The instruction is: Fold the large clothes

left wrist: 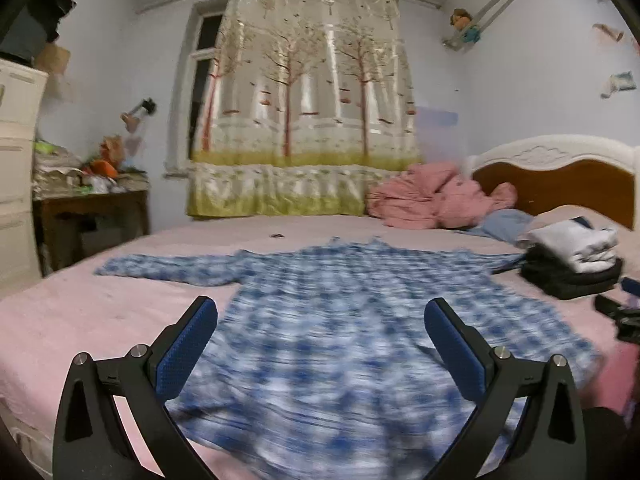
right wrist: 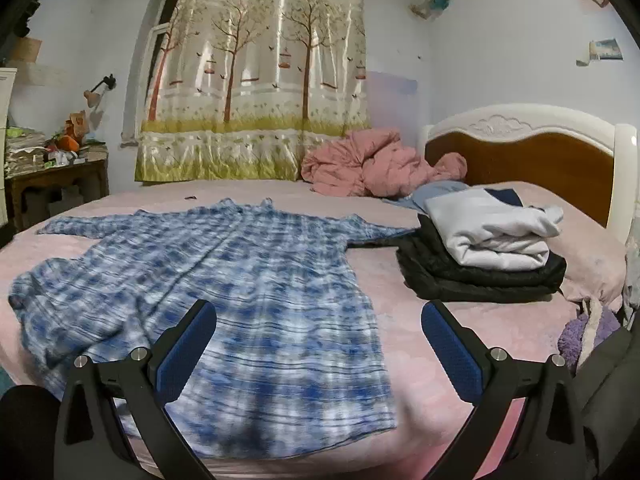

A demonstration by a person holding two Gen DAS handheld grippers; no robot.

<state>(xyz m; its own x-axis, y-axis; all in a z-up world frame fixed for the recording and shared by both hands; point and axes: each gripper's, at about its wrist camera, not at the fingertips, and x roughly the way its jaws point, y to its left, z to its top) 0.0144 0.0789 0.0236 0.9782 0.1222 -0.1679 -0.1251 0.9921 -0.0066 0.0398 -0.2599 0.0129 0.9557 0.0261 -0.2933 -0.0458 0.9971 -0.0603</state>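
A large blue and white plaid shirt (left wrist: pixel 332 320) lies spread flat on the pink bed (left wrist: pixel 80 312), sleeves out to both sides, hem toward me. It also shows in the right wrist view (right wrist: pixel 224 280). My left gripper (left wrist: pixel 320 320) is open and empty, held above the shirt's lower middle. My right gripper (right wrist: pixel 318 320) is open and empty, held above the shirt's right hem edge and the pink bed (right wrist: pixel 460 320).
A stack of folded clothes, white on black (right wrist: pixel 488 248), sits on the bed to the right of the shirt. A crumpled pink quilt (right wrist: pixel 372 164) lies by the headboard (right wrist: pixel 520 148). A cluttered wooden table (left wrist: pixel 88 208) stands left of the bed. Purple cloth (right wrist: pixel 580 332) lies at the right edge.
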